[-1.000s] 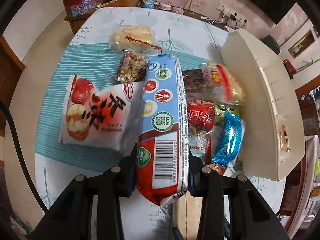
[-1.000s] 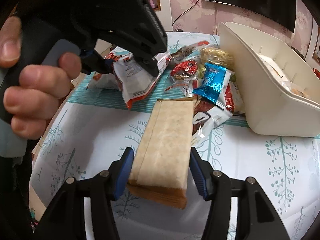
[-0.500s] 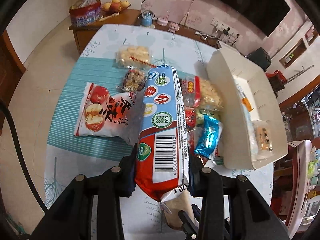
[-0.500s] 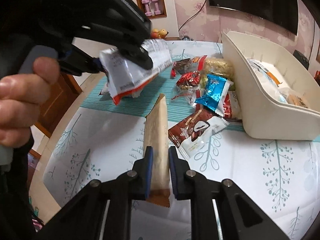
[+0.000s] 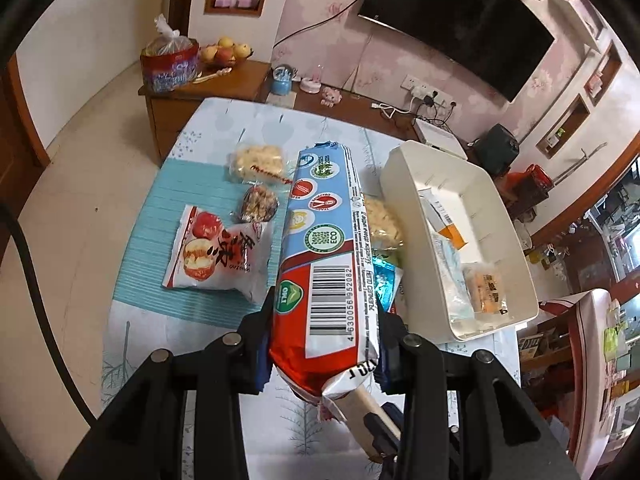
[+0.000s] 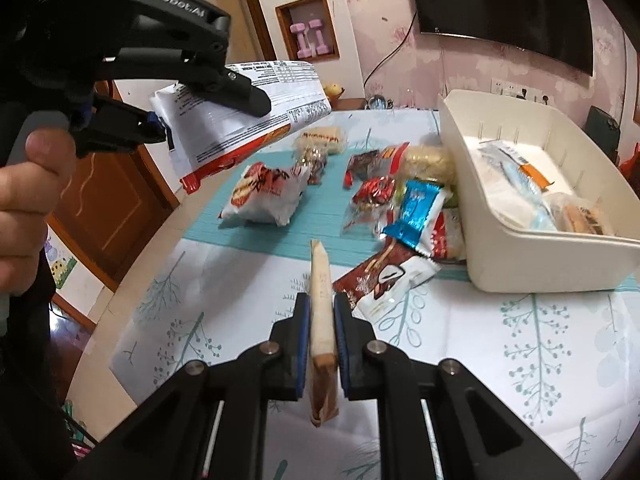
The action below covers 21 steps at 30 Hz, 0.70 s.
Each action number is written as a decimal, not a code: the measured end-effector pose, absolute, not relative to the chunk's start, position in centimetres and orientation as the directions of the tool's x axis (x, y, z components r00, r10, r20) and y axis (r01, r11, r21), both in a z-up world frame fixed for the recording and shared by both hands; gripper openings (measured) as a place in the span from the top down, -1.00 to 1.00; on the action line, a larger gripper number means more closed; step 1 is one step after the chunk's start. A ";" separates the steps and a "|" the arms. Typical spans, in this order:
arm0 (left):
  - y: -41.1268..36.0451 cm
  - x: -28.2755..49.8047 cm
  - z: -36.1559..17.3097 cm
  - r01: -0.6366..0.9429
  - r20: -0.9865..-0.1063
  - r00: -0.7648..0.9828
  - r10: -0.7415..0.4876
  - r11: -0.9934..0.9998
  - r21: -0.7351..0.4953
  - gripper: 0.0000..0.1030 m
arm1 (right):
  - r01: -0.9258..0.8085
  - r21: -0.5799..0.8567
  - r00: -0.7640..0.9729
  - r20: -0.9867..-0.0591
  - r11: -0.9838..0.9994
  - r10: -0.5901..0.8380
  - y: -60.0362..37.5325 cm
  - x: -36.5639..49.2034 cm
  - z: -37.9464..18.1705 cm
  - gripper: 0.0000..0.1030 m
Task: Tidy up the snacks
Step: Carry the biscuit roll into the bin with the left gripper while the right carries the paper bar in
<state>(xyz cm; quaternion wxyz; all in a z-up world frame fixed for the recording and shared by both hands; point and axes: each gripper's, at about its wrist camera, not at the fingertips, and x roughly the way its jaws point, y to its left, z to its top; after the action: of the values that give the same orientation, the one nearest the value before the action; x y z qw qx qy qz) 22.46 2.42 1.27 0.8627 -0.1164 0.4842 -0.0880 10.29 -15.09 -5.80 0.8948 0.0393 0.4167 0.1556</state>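
The left gripper (image 5: 324,320) holds a long biscuit pack (image 5: 326,248) between its jaws in the lower middle of the frame, high above the counter (image 5: 132,344). The right gripper (image 6: 322,320) has its jaws narrow on a thin tan snack bar (image 6: 321,300), standing on edge. The white bin (image 6: 520,256) is at the right, with loose snacks beside it.

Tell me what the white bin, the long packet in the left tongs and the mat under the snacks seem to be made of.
The white bin looks like hard matte plastic: smooth moulded walls with slot ribs. The long packet looks like glossy printed plastic film, crimped at its end. The mat is teal with fine ribs, perhaps woven fabric or slats; the pictures leave that open.
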 end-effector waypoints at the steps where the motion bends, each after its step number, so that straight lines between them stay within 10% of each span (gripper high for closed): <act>1: 2.3 22.3 1.5 0.045 -0.812 0.520 -0.267 0.957 -0.286 0.28 | -0.246 0.196 0.612 -0.728 0.949 0.309 -15.3 10.2 -5.6 0.77; 21: -3.0 23.1 4.7 0.111 -0.746 0.584 -0.320 0.942 -0.317 0.28 | -0.243 0.197 0.726 -0.612 0.950 0.313 -20.6 10.8 0.4 0.77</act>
<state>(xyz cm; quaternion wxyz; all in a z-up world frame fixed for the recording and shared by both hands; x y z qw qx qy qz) 23.10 -3.02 4.68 0.8820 -0.1188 0.4394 -0.1223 10.77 -20.58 0.44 0.9276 0.0513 0.3384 0.1499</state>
